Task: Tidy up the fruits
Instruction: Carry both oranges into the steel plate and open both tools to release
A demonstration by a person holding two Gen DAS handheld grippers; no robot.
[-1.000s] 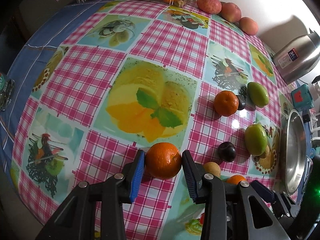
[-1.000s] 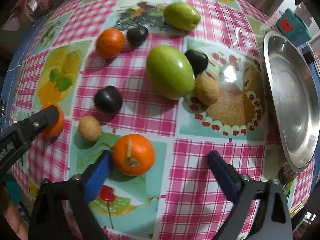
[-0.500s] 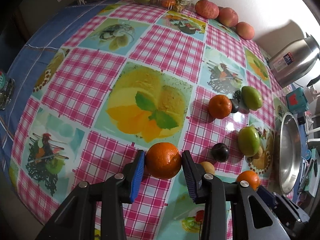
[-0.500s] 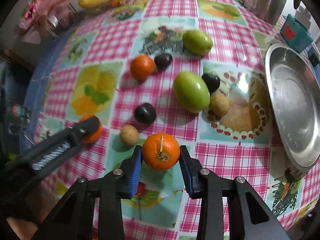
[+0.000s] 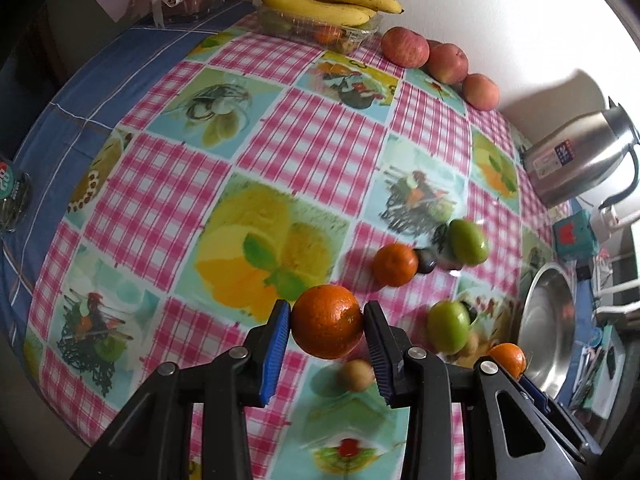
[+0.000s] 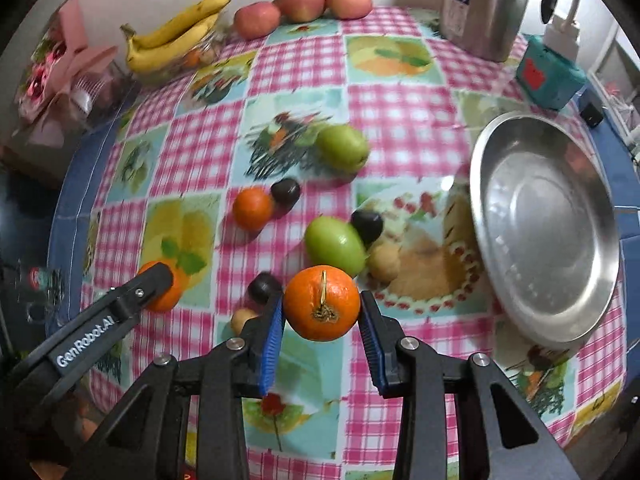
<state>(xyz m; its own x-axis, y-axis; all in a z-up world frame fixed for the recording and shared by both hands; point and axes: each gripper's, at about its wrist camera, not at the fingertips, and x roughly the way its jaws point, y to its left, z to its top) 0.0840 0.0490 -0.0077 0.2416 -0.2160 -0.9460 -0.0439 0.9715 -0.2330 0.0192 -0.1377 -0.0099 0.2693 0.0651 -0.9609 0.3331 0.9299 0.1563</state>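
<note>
Left wrist view: the left gripper (image 5: 326, 330) pinches an orange (image 5: 327, 326) between its blue fingers (image 5: 276, 342), lifted above the checked tabletop (image 5: 160, 184). The right gripper (image 6: 322, 320) has just closed on a second orange (image 6: 322, 303), stem up, clear of the tabletop. The steel plate (image 6: 544, 220) lies near the tabletop's right edge.

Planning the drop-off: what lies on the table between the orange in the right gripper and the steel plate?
Right wrist view: only bare printed tablecloth between the orange and the steel plate; no fruit in that stretch.
</note>
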